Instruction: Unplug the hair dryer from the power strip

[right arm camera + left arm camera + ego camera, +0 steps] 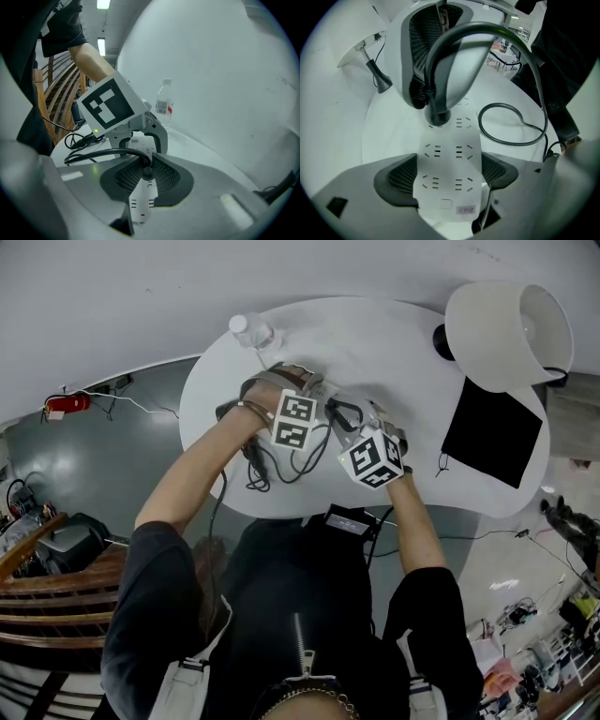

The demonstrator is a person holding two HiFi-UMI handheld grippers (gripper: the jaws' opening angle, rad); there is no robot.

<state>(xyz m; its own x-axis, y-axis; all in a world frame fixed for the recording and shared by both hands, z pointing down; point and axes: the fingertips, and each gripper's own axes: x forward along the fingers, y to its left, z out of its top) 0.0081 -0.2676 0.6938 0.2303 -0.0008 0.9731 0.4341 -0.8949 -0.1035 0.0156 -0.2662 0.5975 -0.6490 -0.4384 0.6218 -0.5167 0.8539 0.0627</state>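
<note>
Left gripper view: left claw [447, 177] pinches the power strip [446, 140].
The right claw [146, 178] grips the plug [438, 115]; best pull straight out.

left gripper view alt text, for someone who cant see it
The left claw grips a white power strip by its sides. Farther along it, the right claw clamps a black plug, and black cord loops on the white table.

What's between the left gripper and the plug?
Only the power strip, empty sockets showing; the left gripper clamps its end, the plug sits further along. Left gripper view.
</note>
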